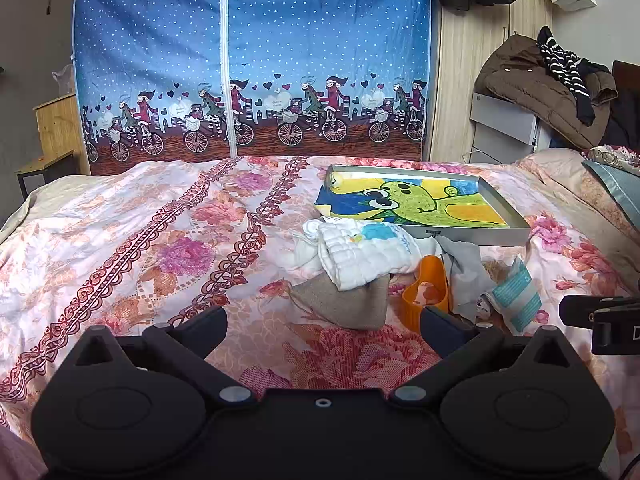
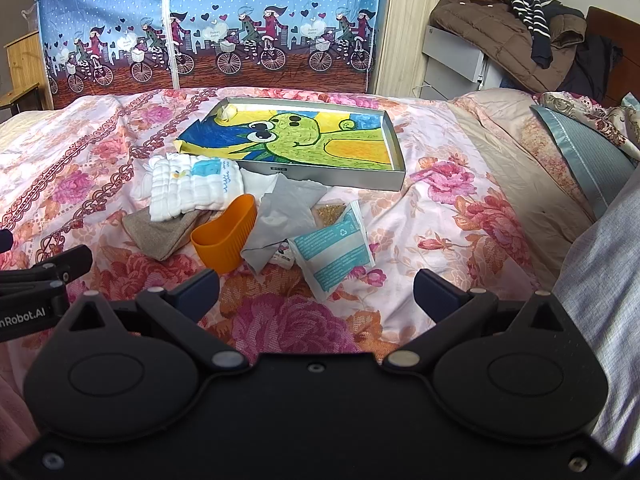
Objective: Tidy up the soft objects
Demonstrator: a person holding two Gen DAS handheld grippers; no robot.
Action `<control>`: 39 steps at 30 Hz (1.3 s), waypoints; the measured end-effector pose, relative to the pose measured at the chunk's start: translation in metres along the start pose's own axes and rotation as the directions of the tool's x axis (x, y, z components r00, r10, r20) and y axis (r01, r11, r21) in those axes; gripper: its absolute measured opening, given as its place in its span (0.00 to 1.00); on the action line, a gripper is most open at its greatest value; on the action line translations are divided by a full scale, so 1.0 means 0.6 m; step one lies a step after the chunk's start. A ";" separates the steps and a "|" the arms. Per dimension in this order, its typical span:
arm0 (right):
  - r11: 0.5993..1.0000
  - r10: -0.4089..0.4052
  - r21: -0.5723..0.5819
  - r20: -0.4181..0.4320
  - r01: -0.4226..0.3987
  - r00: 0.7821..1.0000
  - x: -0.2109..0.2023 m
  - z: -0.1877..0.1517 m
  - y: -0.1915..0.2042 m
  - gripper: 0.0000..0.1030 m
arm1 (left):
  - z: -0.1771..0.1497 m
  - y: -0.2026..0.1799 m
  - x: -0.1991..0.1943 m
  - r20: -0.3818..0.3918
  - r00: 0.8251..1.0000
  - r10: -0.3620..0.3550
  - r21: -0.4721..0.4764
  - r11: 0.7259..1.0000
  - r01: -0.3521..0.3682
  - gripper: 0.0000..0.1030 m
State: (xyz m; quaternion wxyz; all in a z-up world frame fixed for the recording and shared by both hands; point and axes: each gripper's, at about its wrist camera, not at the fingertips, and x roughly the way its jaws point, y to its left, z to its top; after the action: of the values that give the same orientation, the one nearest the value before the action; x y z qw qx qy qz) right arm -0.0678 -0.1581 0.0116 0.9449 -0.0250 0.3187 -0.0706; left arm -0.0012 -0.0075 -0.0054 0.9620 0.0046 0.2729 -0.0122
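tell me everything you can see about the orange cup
The orange cup looks like soft, matte silicone, with fine vertical ribs round its lower wall and a smooth upper band. It is oval-mouthed, open and seemingly empty, standing tilted on the floral bedspread in front of both open grippers. A grey cloth drapes against its right side, a beige cloth lies at its left, and a white quilted cloth sits just behind.

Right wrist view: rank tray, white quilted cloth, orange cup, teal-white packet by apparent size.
1. tray, clearly largest.
2. white quilted cloth.
3-4. orange cup and teal-white packet look alike; not ranked.
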 end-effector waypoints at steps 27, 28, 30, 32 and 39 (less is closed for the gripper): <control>0.999 0.024 0.038 -0.014 -0.024 1.000 0.001 -0.008 -0.005 1.00 | -0.003 -0.003 0.003 -0.009 1.000 -0.005 0.002 1.000 0.005 0.99; 0.998 0.032 0.048 -0.015 -0.031 0.999 0.001 -0.008 -0.008 1.00 | -0.005 -0.005 0.005 -0.015 1.000 -0.008 0.003 1.000 0.008 0.99; 0.995 0.055 0.080 -0.010 -0.054 0.998 -0.003 -0.004 -0.016 1.00 | -0.008 -0.006 0.008 -0.023 1.000 -0.013 0.003 1.000 0.013 0.99; 0.990 0.075 0.120 0.014 -0.076 0.997 -0.010 0.003 -0.027 1.00 | -0.008 -0.006 0.011 -0.029 0.999 -0.016 -0.006 1.000 0.016 0.99; 0.973 0.112 0.185 0.144 -0.138 0.983 -0.033 0.014 -0.070 1.00 | 0.007 -0.005 0.020 -0.017 0.998 -0.057 -0.030 0.998 0.056 0.99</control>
State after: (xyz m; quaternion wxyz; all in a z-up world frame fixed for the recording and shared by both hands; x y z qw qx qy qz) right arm -0.0833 -0.1966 0.0343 0.9644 0.0827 0.2479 -0.0396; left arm 0.0112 -0.0106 -0.0083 0.9587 -0.0171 0.2816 -0.0354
